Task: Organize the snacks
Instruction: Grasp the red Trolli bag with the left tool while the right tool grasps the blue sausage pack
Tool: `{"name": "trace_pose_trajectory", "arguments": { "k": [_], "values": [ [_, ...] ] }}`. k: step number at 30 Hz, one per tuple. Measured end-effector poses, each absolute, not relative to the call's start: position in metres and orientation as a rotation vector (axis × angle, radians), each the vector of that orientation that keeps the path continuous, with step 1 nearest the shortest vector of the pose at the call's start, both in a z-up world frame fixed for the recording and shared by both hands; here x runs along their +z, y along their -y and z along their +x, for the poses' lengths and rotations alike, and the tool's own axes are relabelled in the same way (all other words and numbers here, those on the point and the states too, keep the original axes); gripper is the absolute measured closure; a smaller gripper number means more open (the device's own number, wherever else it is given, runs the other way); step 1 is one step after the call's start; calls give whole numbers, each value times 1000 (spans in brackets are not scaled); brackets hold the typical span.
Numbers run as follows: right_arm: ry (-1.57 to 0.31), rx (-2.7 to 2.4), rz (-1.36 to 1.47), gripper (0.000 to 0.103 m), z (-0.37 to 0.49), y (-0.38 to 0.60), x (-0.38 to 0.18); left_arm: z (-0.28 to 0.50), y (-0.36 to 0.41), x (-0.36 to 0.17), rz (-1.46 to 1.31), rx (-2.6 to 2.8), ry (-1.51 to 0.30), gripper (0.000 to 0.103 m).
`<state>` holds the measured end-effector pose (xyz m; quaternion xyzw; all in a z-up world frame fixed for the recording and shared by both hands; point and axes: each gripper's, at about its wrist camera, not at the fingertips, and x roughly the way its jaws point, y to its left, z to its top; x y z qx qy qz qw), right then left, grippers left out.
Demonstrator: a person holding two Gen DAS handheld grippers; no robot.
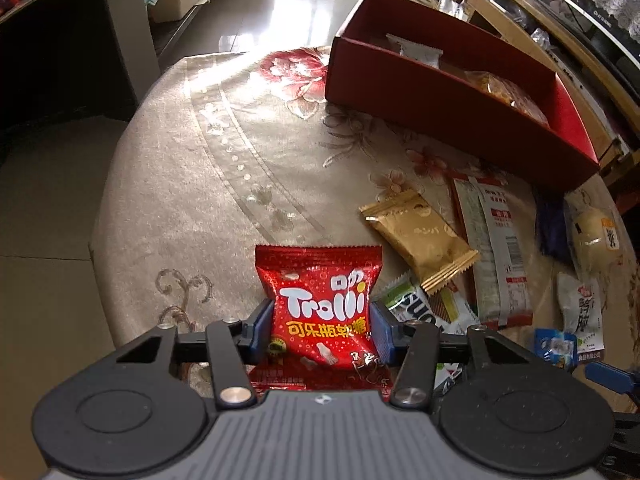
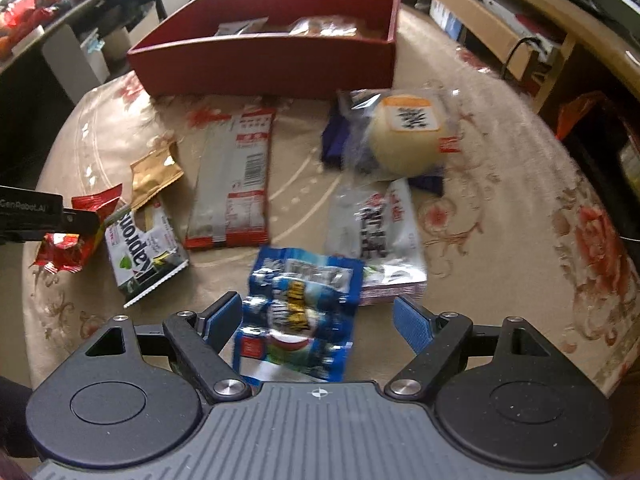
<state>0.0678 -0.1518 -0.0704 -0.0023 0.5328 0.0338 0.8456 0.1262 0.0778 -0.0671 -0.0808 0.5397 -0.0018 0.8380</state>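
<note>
My left gripper [image 1: 322, 318] is shut on a red Trolli gummy bag [image 1: 320, 280], its blue pads pressing both side edges; the bag stands tilted up off the flowered tablecloth. The right wrist view shows that same bag [image 2: 64, 252] crumpled at the far left. My right gripper [image 2: 316, 316] is open, its pads either side of a blue snack packet [image 2: 300, 292] lying flat on the table, without touching it. A red open box [image 1: 440, 92] [image 2: 260, 60] sits at the back of the table with a few wrapped snacks inside.
Loose on the cloth lie a gold packet [image 2: 154, 180], a green-and-white packet [image 2: 144, 248], a long red-and-white packet [image 2: 236, 188], a white packet [image 2: 376, 236] and a wrapped pale bun [image 2: 404, 140] on a dark blue wrapper. The round table's edge [image 1: 100, 220] curves close on the left.
</note>
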Motion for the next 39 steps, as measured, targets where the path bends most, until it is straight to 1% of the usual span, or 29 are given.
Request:
{"name": "trace_pose_trajectory", "arguments": {
  "k": [3, 5, 8, 9, 10, 11, 13, 17, 20, 21, 22, 23, 24, 31, 39],
  "values": [
    [-1167, 59, -29, 15, 69, 144, -88, 127, -84, -74, -205, 0, -1170, 48],
    [-1134, 45, -83, 8, 66, 137, -90, 129, -88, -75, -234, 9, -1171, 48],
    [-1149, 37, -41, 7, 66, 141, -91, 130, -90, -75, -278, 33, -1167, 45],
    [-1154, 38, -33, 7, 66, 142, -91, 130, -89, -76, -277, 33, -1164, 42],
    [-1158, 41, -40, 5, 66, 141, -92, 130, -86, -76, -263, 35, -1161, 40],
    [-1172, 43, -42, 0, 66, 142, -93, 129, -82, -77, -238, 39, -1158, 38],
    [-1177, 54, -35, 0, 66, 144, -94, 127, -74, -78, -201, 47, -1152, 34],
    [-1170, 81, -56, 0, 59, 146, -92, 120, -61, -81, -116, 60, -1142, 32],
    [-1153, 89, -75, 5, 51, 147, -90, 115, -57, -82, -80, 62, -1133, 33],
    [-1146, 91, -75, 7, 48, 147, -89, 114, -58, -82, -82, 63, -1130, 34],
    [-1135, 92, -74, 13, 47, 150, -87, 113, -59, -81, -87, 67, -1123, 41],
    [-1125, 94, -75, 22, 45, 150, -84, 112, -60, -80, -86, 74, -1117, 42],
    [-1120, 94, -74, 25, 45, 150, -82, 111, -62, -80, -91, 73, -1112, 44],
    [-1116, 113, -79, 26, 28, 148, -75, 87, -70, -76, -128, 58, -1122, 48],
    [-1086, 119, -63, 26, 9, 151, -65, 59, -55, -69, -93, -9, -1117, 49]
  ]
}}
